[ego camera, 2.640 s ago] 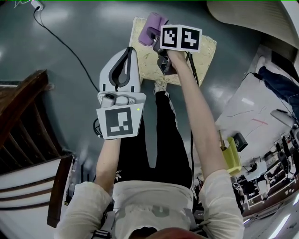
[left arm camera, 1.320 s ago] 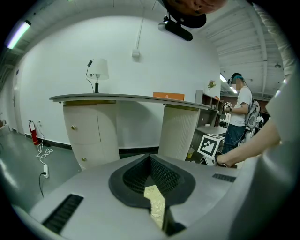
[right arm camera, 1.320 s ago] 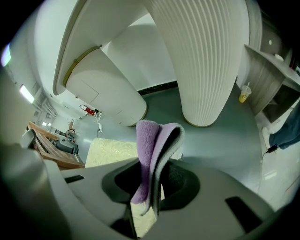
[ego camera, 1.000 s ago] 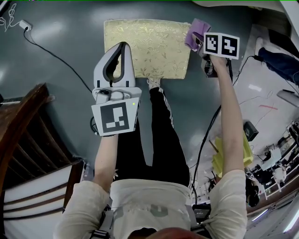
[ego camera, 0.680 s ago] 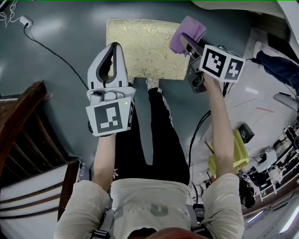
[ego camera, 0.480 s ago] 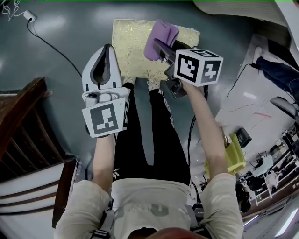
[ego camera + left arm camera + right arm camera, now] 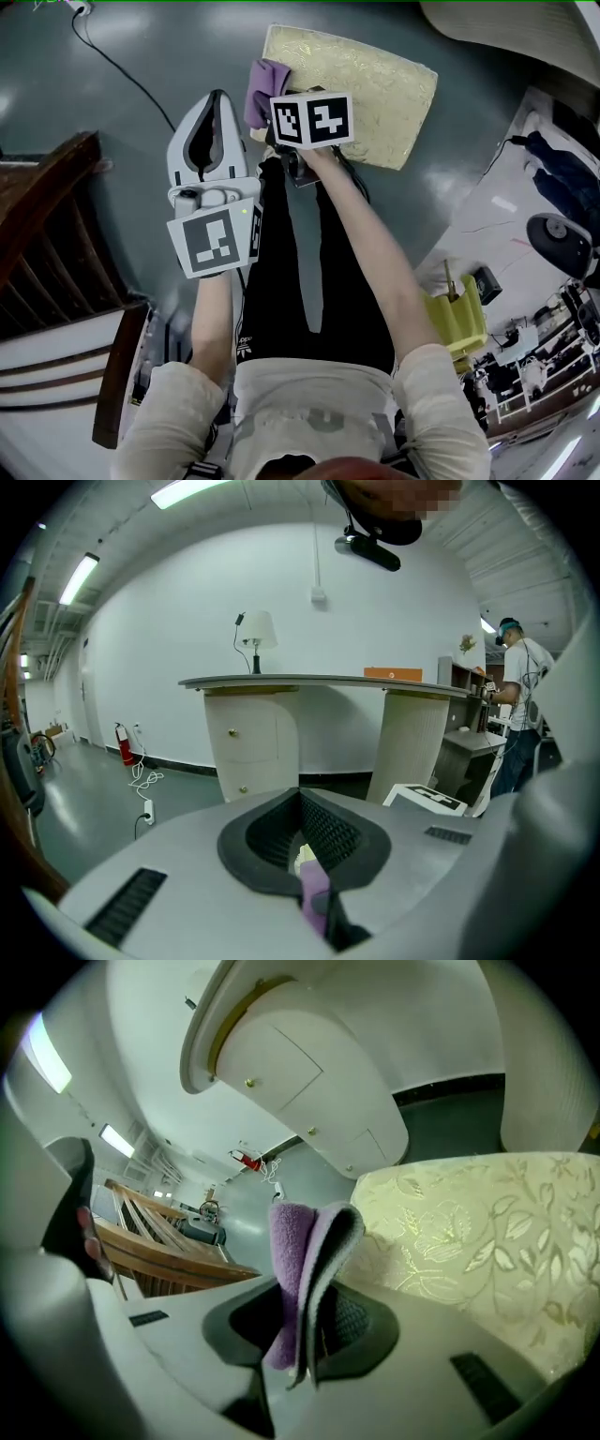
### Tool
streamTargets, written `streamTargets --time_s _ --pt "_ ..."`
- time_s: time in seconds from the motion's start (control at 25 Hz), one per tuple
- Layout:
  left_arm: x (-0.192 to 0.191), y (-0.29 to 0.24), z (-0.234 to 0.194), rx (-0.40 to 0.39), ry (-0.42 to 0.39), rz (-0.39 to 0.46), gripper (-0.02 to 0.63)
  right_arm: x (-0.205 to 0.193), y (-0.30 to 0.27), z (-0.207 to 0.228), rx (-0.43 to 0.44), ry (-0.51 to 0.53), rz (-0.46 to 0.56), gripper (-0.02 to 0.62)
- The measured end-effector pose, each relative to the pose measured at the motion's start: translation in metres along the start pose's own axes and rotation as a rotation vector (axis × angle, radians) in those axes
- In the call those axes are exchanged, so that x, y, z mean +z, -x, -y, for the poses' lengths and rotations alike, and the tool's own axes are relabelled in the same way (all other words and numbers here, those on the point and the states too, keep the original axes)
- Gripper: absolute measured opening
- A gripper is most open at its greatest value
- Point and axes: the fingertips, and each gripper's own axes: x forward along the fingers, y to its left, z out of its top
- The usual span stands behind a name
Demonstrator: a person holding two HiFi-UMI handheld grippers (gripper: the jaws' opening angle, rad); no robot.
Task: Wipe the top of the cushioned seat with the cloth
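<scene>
Nearest, over my black legs (image 7: 305,281), my left gripper (image 7: 216,99) hangs with its jaws meeting at the tips and nothing in them. Just beyond it and to its right, my right gripper (image 7: 309,1330) is clamped on the cloth (image 7: 302,1241), a purple fold that stands up out of the jaws. From above, the cloth lies over the near left corner of the seat (image 7: 375,80); I cannot tell whether it presses on the fabric. That seat is pale gold with a leaf pattern, and most of its top stretches away to the right of the cloth. Round it is grey floor (image 7: 112,122), with a dark wooden frame (image 7: 42,234) beside my left arm. Farthest off, a counter (image 7: 319,681) with a lamp (image 7: 255,630) on it stands against a white wall.
</scene>
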Motion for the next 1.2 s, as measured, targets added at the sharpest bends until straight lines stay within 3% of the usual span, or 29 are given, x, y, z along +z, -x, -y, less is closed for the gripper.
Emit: streamTargets --time_s 0.32,0.56,0.92,1.2 --pt "-0.001 0.003 -0.007 0.015 0.011 0.002 0.007 -0.006 -0.010 0.014 -0.041 -0.039 -0.009 0.097" --pt "0.004 0.005 0.004 -0.008 -0.006 0.007 0.006 -0.008 0.000 0.016 -0.062 -0.003 0.004 0.097" --pt "0.003 -0.007 0.040 -0.057 -0.035 0.002 0.007 -0.014 0.025 0.049 -0.074 0.005 0.018 0.097" --pt "0.008 -0.013 0.082 -0.108 -0.049 0.019 0.006 -0.021 0.071 0.094 -0.136 0.000 0.047 0.097"
